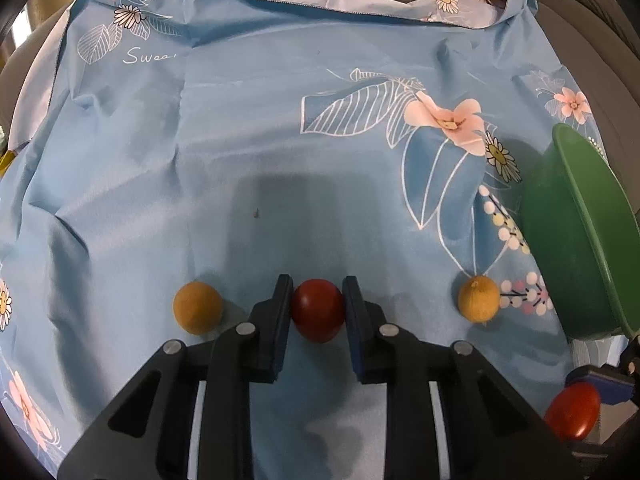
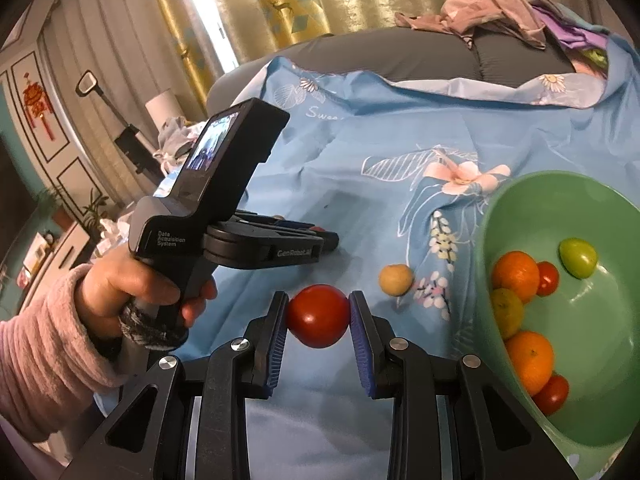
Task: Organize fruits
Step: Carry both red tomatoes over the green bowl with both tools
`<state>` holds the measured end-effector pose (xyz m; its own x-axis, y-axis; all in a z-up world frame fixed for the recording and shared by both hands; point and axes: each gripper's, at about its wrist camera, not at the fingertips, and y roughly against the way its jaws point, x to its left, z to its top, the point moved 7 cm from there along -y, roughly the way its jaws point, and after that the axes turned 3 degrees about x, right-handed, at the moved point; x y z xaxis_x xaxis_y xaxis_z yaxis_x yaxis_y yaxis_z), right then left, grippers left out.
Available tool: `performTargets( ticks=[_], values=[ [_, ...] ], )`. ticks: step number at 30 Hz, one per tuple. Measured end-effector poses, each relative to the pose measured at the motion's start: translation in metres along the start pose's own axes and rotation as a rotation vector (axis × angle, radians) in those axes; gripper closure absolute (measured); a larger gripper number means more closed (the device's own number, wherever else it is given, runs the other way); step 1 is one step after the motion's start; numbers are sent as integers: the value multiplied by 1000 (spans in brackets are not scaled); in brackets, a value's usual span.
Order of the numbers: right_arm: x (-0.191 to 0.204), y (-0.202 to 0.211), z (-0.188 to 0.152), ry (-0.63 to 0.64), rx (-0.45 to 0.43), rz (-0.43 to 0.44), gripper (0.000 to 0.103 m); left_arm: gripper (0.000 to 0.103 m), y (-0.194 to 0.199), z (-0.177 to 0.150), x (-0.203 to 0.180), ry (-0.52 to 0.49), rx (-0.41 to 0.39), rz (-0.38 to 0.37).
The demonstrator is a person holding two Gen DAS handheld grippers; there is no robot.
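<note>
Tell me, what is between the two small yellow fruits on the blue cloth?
In the left wrist view, a round red tomato, gripped by the left tongs.

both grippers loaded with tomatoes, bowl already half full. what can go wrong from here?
1. The green bowl sits tilted on soft cloth; dropping more in may tip it or roll fruit out.
2. Right gripper and left gripper each pinch a red tomato only at the fingertips, so a slip or bruise is possible.
3. Swinging toward the bowl could knock the yellow fruit beside it.
</note>
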<state>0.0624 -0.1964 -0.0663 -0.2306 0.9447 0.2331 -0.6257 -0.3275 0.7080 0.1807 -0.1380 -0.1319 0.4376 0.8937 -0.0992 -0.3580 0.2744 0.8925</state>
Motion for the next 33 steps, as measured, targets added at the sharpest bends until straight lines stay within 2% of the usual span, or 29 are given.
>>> performTargets(
  ticks=[6, 20, 26, 33],
  values=[
    [-3, 10, 1, -15, -17, -8, 71, 79, 24, -10, -9, -34, -36, -8],
    [11, 32, 4, -2, -68, 12, 71, 78, 111, -50, -14, -8, -154, -60],
    [15, 46, 8, 0, -102, 15, 71, 79, 129, -54, -21, -12, -179, -64],
    [5, 61, 9, -24, -138, -22, 71, 79, 142, -49, -41, -56, -202, -68]
  ],
)
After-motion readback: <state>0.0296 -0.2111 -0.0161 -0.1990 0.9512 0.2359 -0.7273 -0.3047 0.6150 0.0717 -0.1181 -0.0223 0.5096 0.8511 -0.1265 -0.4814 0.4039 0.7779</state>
